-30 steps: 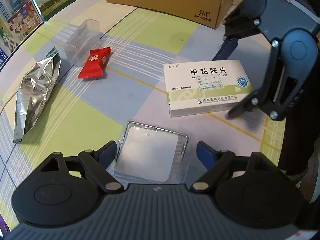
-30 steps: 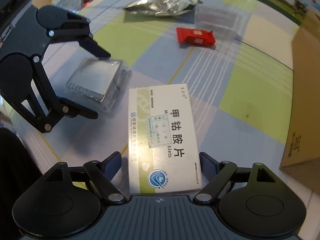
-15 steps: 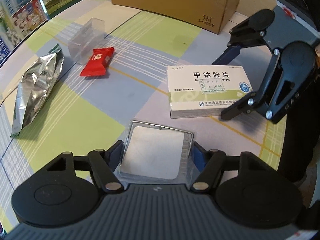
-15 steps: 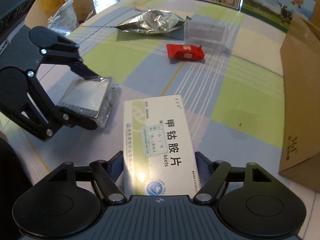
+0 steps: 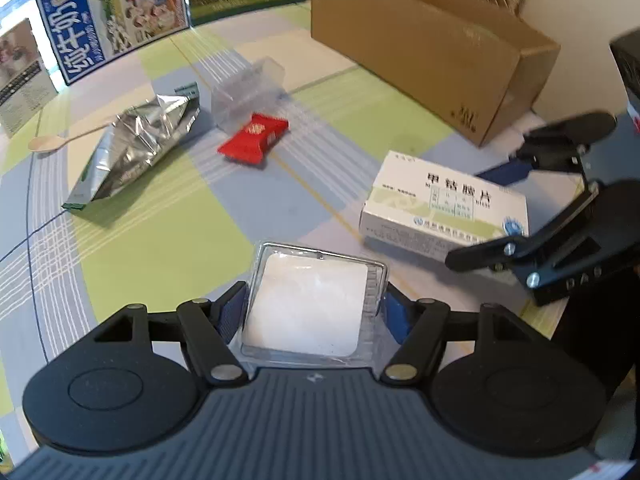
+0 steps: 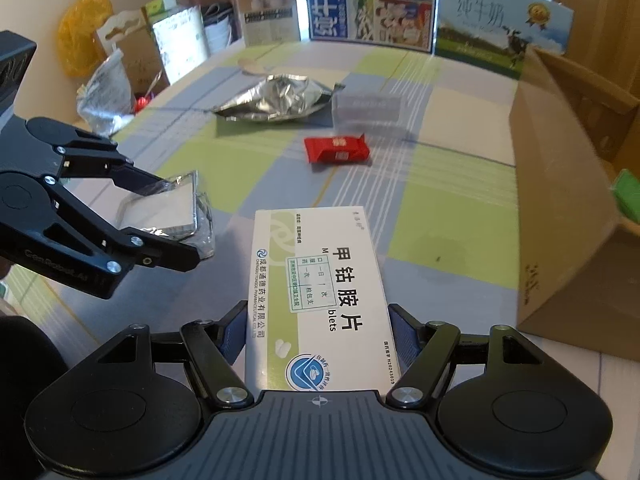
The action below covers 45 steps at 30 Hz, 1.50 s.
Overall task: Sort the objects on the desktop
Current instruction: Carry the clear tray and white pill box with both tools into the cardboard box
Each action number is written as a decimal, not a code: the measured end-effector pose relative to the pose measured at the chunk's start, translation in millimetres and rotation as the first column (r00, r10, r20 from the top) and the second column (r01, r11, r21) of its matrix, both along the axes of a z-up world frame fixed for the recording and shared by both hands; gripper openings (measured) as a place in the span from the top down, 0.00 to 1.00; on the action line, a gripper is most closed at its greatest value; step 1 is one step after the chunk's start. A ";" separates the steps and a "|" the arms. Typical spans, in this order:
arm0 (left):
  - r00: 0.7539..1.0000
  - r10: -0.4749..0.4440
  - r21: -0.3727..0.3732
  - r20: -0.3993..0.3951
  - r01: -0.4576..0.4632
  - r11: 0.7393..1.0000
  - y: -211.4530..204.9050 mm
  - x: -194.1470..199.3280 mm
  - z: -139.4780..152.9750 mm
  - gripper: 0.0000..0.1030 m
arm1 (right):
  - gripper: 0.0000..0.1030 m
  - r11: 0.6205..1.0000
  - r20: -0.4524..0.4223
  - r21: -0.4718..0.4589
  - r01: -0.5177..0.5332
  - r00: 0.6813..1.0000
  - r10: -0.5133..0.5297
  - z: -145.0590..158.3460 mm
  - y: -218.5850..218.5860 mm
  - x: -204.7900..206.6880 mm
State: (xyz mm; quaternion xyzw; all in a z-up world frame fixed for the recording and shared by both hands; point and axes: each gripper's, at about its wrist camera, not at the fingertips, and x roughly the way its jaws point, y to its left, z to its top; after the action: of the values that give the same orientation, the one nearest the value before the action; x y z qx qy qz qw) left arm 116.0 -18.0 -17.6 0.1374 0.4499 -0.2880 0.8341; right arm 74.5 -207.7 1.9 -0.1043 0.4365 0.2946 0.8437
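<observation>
My left gripper [image 5: 312, 300] is shut on a clear plastic tray [image 5: 308, 312] with a white pad inside, its blue pads pressing both sides. From the right wrist view the same tray [image 6: 160, 210] hangs a little above the checked tablecloth in the left gripper [image 6: 176, 220]. My right gripper [image 6: 318, 316] is shut on a white medicine box [image 6: 316, 272] with green print, held lengthwise between the pads. In the left wrist view the medicine box [image 5: 432, 200] is raised and tilted in the right gripper [image 5: 472, 216].
An open cardboard box [image 6: 560, 200] stands at the right. On the cloth lie a red packet [image 6: 338, 148], a silver foil bag [image 6: 276, 98], a clear plastic box [image 6: 368, 110] and a wooden spoon [image 5: 48, 144]. Milk cartons [image 6: 368, 0] line the far edge.
Both grippers closed, the left onto the tray and the right onto the medicine box, then rose and tilted up, so more of the far table shows.
</observation>
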 end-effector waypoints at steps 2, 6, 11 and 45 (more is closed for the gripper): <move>1.000 0.018 -0.008 0.008 -0.018 1.000 -3.2 -3.1 6.5 0.36 | 0.33 1.000 0.013 0.008 0.010 1.000 -0.010 7.9 -4.9 -4.3; 0.998 0.054 -0.014 0.017 -0.054 0.998 -11.3 -8.6 17.3 0.36 | 0.33 0.999 0.043 0.021 0.044 0.998 -0.045 23.8 -17.8 -10.1; 0.991 0.132 -0.036 0.018 -0.131 0.991 -22.6 -13.5 31.5 0.36 | 0.33 0.994 0.085 0.046 0.097 0.991 -0.101 45.6 -39.9 -14.6; 0.989 -0.022 -0.091 0.147 0.036 0.995 -215.7 7.4 110.6 0.37 | 0.33 0.935 0.254 0.091 0.343 0.900 -0.355 118.2 -213.1 29.0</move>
State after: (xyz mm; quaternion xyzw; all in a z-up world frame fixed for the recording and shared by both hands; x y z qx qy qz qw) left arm 123.5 -233.7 93.0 0.1254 0.3719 -0.3099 0.8660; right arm 103.6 -420.8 120.0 -0.0446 0.3239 0.1315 0.9358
